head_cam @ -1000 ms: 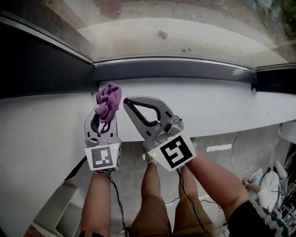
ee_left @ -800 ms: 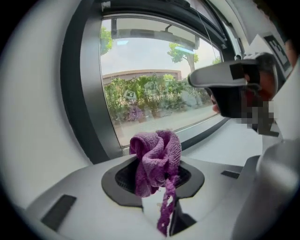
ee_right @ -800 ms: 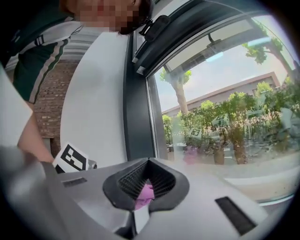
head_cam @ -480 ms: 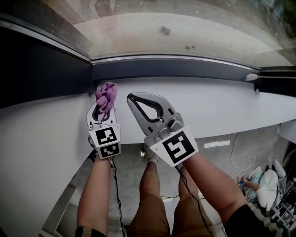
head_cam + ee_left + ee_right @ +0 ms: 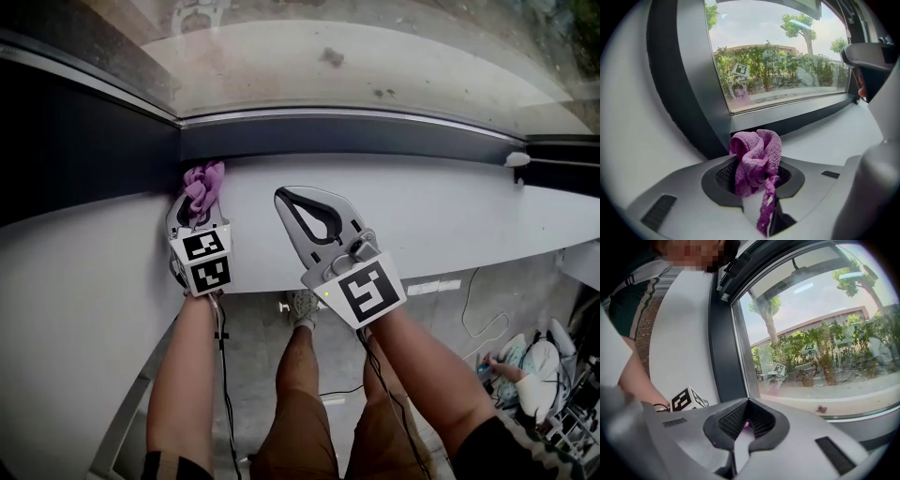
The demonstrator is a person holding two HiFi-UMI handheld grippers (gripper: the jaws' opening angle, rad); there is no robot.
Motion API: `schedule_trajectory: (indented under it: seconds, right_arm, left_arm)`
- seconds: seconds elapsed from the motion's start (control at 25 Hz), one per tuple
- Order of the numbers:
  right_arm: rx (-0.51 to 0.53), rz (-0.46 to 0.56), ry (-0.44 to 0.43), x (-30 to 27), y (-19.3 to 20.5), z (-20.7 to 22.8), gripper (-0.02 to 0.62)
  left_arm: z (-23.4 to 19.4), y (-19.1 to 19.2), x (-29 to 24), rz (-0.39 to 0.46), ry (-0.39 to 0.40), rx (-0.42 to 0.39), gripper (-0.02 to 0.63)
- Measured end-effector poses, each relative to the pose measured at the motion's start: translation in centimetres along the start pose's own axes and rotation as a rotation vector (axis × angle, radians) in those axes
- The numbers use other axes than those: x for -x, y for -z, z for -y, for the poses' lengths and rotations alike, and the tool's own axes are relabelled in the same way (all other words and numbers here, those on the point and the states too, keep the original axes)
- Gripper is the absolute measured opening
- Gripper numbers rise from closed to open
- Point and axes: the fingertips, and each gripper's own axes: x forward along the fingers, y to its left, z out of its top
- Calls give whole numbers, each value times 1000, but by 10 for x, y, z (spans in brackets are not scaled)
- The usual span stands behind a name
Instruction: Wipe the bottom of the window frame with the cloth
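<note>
Left gripper [image 5: 195,204]: fingers clamped on the purple cloth [image 5: 203,182], which sits at the far-left corner of the window frame [image 5: 356,137] bottom rail. Right gripper [image 5: 287,196]: fingers closed, empty. Recommended: press cloth onto rail, sweep right evenly

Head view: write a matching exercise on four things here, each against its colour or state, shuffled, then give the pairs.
1 cloth
2 right tongs
3 windowsill
4 frame's bottom rail

a dark, below the glass
b purple, gripped by the left tongs
c shut, empty
d white, under both tongs

Pairs: 1-b; 2-c; 3-d; 4-a
</note>
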Motion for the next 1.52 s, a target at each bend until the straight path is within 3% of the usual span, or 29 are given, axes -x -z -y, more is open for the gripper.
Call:
schedule_trajectory:
  seconds: [0.6, 1.08, 1.52]
  right_arm:
    - [-85, -16, 44, 6, 42, 30, 14]
    - [-86, -22, 47, 56, 49, 74, 14]
    - [-85, -41, 69, 114, 58, 117, 14]
  left_arm:
    - [30, 7, -17, -55, 9, -147, 126]
    - [97, -7, -14, -66, 63, -191, 123]
    - [163, -18, -10, -86, 71, -169, 123]
